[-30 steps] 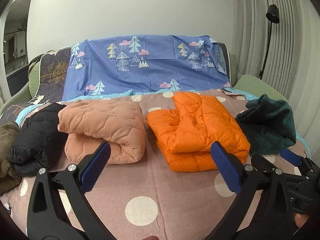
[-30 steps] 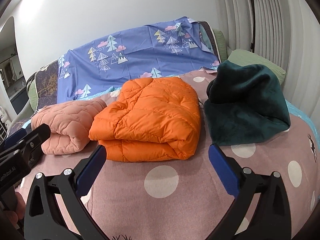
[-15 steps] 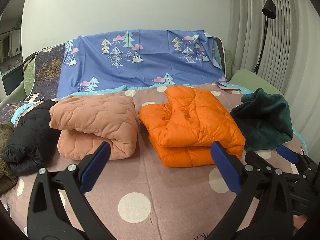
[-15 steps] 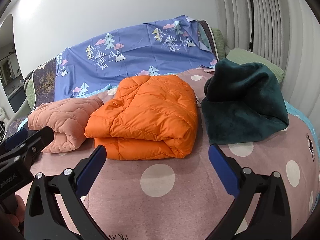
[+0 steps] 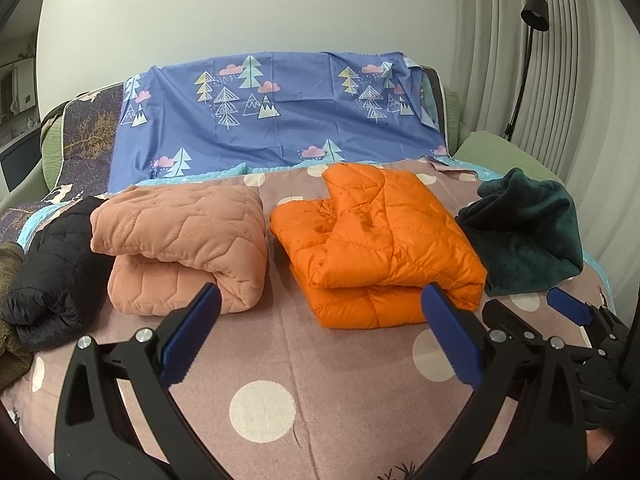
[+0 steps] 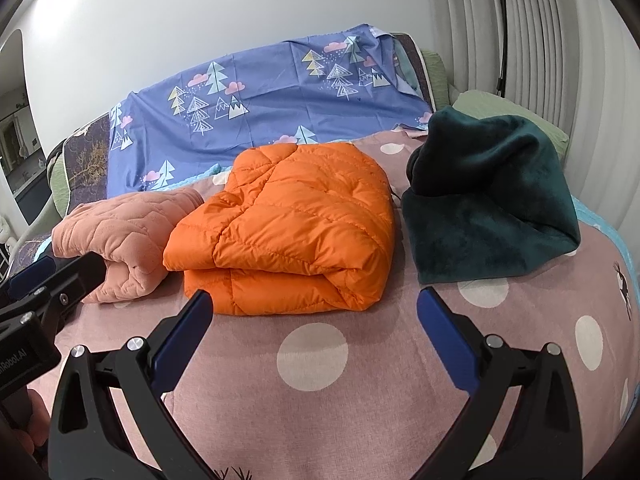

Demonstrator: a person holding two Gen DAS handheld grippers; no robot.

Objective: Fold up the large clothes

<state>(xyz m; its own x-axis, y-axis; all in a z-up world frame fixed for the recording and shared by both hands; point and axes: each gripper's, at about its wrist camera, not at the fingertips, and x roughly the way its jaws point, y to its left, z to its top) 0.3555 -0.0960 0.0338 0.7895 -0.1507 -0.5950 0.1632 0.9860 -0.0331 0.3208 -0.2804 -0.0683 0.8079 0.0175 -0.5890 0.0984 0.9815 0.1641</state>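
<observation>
A folded orange puffer jacket (image 5: 376, 248) (image 6: 288, 228) lies on the pink dotted bedspread (image 5: 320, 364) in the middle. Left of it lies a folded peach quilted garment (image 5: 180, 240) (image 6: 116, 236), then a rolled black jacket (image 5: 52, 272). Right of the orange jacket lies a dark green plush garment (image 5: 528, 236) (image 6: 488, 208). My left gripper (image 5: 320, 328) is open and empty, hovering in front of the orange and peach garments. My right gripper (image 6: 312, 324) is open and empty, in front of the orange jacket. Each gripper shows at the edge of the other's view.
A blue sheet with tree prints (image 5: 276, 120) (image 6: 264, 100) drapes over the back of the bed. A black floor lamp (image 5: 528, 52) stands by the curtain at the right. A brown garment (image 5: 8, 304) lies at the far left edge. A green cushion (image 5: 500, 152) is at back right.
Both grippers have drawn back a little from the clothes and tilted upward, so the garments sit lower and further in view. Both stay open and empty; the clothes have not moved.
</observation>
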